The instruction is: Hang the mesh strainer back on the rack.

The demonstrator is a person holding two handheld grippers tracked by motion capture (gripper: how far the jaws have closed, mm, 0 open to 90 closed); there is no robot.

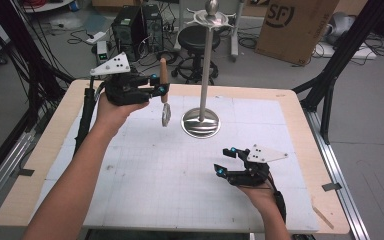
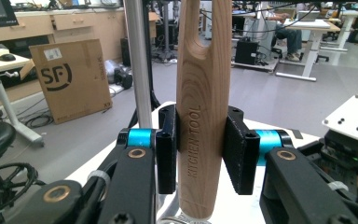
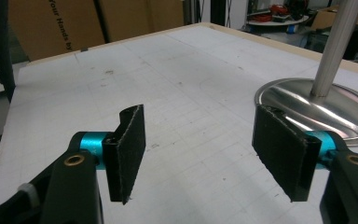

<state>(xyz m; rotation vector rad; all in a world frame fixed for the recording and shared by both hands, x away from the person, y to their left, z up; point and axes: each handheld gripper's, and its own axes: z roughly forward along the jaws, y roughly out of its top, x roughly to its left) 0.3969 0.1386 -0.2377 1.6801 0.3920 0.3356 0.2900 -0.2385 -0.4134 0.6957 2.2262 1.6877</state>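
A: Left gripper (image 1: 161, 83)? B: Fingers clamped on the wooden handle (image 2: 203, 112) of a kitchen tool, held upright above the tabletop (image 1: 145, 170), beside the metal stand (image 1: 203, 75); right gripper (image 1: 227, 160) fingers apart, holding nothing.

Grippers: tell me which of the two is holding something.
The left gripper. Its pads clamp the wooden handle of a kitchen tool lifted off the table, while the right gripper is open with nothing between its jaws.

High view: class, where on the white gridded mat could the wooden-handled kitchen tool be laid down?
Bare white gridded mat lies between the left forearm and right gripper. The steel stand's round base crowds the far middle.
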